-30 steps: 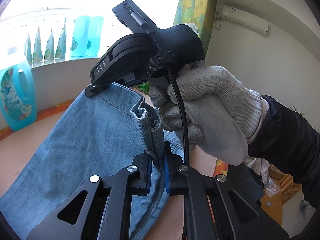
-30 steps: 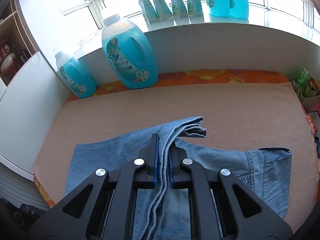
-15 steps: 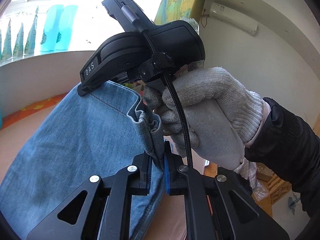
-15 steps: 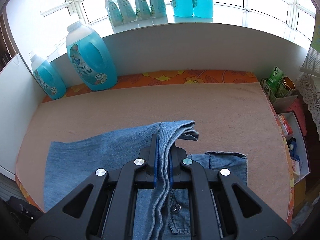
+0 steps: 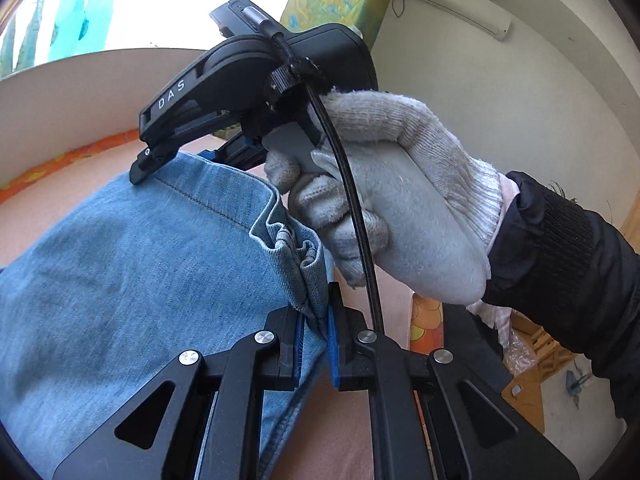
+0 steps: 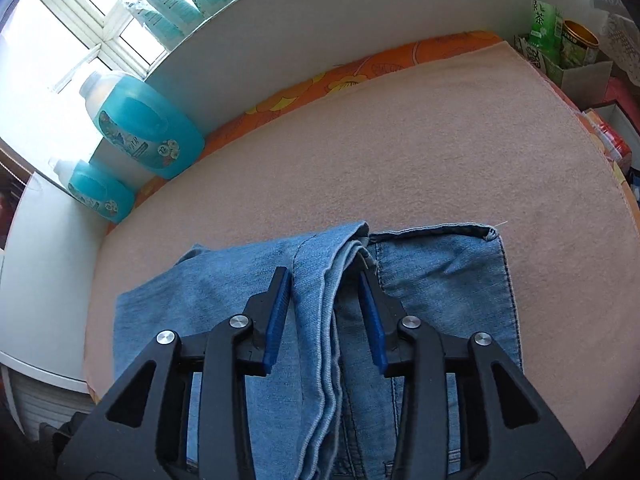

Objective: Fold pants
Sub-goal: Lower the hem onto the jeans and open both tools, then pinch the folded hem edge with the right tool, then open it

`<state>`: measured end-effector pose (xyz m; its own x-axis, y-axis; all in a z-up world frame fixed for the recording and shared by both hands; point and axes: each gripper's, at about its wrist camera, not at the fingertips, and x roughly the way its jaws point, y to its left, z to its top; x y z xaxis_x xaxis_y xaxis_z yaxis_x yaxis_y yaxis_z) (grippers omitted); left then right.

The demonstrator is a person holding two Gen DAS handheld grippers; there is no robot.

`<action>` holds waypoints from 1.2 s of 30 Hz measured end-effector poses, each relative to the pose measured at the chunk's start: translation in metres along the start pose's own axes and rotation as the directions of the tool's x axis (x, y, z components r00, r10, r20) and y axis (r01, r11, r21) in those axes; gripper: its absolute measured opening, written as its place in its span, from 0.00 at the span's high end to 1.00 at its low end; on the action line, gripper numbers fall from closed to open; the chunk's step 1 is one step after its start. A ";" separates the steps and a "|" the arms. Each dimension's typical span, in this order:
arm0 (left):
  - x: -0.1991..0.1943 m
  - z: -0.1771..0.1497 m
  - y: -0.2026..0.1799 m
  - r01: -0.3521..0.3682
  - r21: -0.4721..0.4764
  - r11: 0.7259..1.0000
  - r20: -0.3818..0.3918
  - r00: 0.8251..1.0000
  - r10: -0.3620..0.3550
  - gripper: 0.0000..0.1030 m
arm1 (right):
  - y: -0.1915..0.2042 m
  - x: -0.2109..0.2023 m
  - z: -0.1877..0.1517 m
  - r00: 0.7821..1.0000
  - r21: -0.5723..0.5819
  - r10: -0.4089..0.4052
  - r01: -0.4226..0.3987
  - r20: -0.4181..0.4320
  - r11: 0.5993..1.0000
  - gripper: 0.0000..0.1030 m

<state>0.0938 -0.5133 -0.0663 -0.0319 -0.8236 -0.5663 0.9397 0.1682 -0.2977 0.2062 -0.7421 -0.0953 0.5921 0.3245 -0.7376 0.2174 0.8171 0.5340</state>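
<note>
Denim first: we see the pants [image 6: 440, 276] lying on the pink towel-covered bench [image 6: 400, 152] towards its near edge, waistband part flat on the right, hem end folded back over it. Right gripper [image 6: 326, 296] points forward and down over the pants, its blue-padded jaws spread wide, straddling the bunched hem layers without pinching them; cloth runs loose between the pads. In the left wrist view we see the gloved right hand [image 5: 400, 196] wrapped around the right gripper's [image 5: 180, 148] handle, arm in a black sleeve coming in from the right, tool tilted down so its tip touches the hem edge of the pants [image 5: 120, 272]. Left gripper [image 5: 316, 336] is closed down to a narrow gap on the gathered hem folds, denim pinched between its blue pads, with the leg hanging off to the left. Two blue detergent bottles [image 6: 140, 128] stand at the bench's far left corner, well apart from the pants.
</note>
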 end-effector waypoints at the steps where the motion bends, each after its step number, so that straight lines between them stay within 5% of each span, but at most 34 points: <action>1: 0.006 0.005 0.001 0.001 0.007 1.000 -0.008 1.000 -0.001 0.92 | -0.004 0.003 0.004 1.000 0.023 0.023 -0.022 -0.007 0.999 0.64; 4: 0.009 0.004 -0.001 -0.004 0.019 1.000 -0.015 1.000 0.004 0.92 | -0.005 0.010 0.009 1.000 0.029 -0.003 0.003 0.015 1.000 0.65; 7: 0.012 0.005 0.003 -0.004 0.010 1.000 -0.020 1.000 0.004 0.92 | 0.018 0.005 0.008 0.998 -0.082 -0.018 0.024 0.068 0.996 0.92; 14: 0.021 0.004 -0.005 0.001 -0.006 1.000 -0.027 1.000 -0.001 0.92 | 0.026 -0.011 0.013 0.989 -0.128 -0.095 0.110 0.116 0.986 0.92; 20: 0.018 0.003 0.002 0.009 -0.034 0.999 -0.084 0.996 -0.012 0.85 | -0.002 -0.002 0.013 0.942 -0.066 -0.318 0.326 0.107 0.943 0.96; 22: 0.012 0.002 -0.001 0.002 -0.030 1.000 -0.107 0.994 -0.005 0.84 | -0.013 -0.016 0.011 0.952 -0.020 -0.280 0.284 0.123 0.959 0.96; 26: -0.023 -0.003 -0.002 -0.013 -0.031 0.999 -0.090 0.996 0.010 0.51 | -0.013 -0.046 -0.006 0.961 -0.004 -0.233 0.236 0.152 0.972 0.84; 30: -0.075 -0.011 0.008 -0.046 -0.069 0.997 -0.044 0.998 0.043 0.49 | -0.006 -0.068 -0.040 0.969 -0.009 -0.179 0.183 0.169 0.983 0.60; 36: -0.171 -0.036 0.039 -0.197 -0.152 0.969 0.026 0.979 0.204 0.48 | -0.002 -0.064 -0.095 0.956 -0.023 -0.264 0.269 0.130 0.963 0.56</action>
<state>0.1232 -0.3470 -0.0087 0.1689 -0.7860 -0.5947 0.8648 0.4077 -0.2932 0.0945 -0.7193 -0.0883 0.6092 0.0322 -0.7924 0.3509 0.8851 0.3058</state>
